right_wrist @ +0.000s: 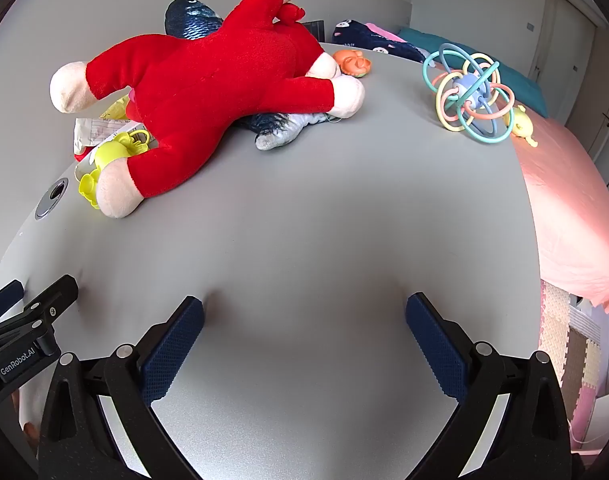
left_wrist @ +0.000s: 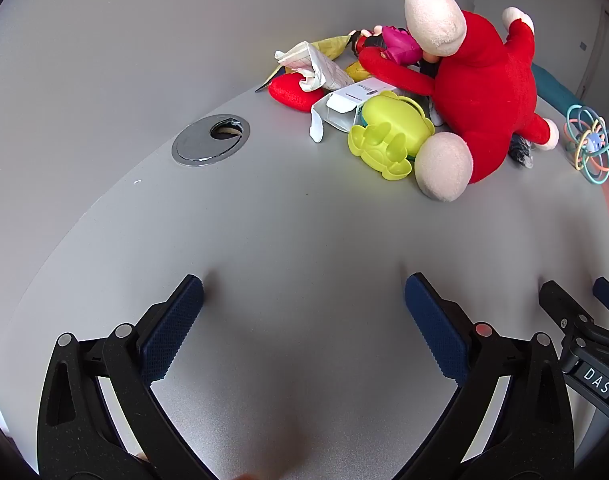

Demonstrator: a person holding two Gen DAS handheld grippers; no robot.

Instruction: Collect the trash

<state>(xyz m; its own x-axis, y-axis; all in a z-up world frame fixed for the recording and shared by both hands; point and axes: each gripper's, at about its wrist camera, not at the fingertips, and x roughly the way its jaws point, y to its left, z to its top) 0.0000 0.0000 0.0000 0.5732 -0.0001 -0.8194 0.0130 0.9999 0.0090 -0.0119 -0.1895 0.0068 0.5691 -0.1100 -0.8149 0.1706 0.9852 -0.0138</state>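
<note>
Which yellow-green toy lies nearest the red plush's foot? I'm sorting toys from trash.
The lime frog-shaped toy, touching the plush's cream foot. The yellow duck-like toy sits far off, at the table's edge beside the ring rattle.

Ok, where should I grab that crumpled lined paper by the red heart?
Pinch the crumpled paper at its loose twisted end hanging over the red heart, coming in from the open left side with the left claw; the white box and plush crowd its right.

- Plush doll (right_wrist: 208,88) lying on the table (right_wrist: 304,220), toward its far edge.
- Crumpled paper (left_wrist: 316,66) and small box (left_wrist: 344,108) at the doll's left.
- Ring rattle (right_wrist: 470,94) near the right edge.
</note>
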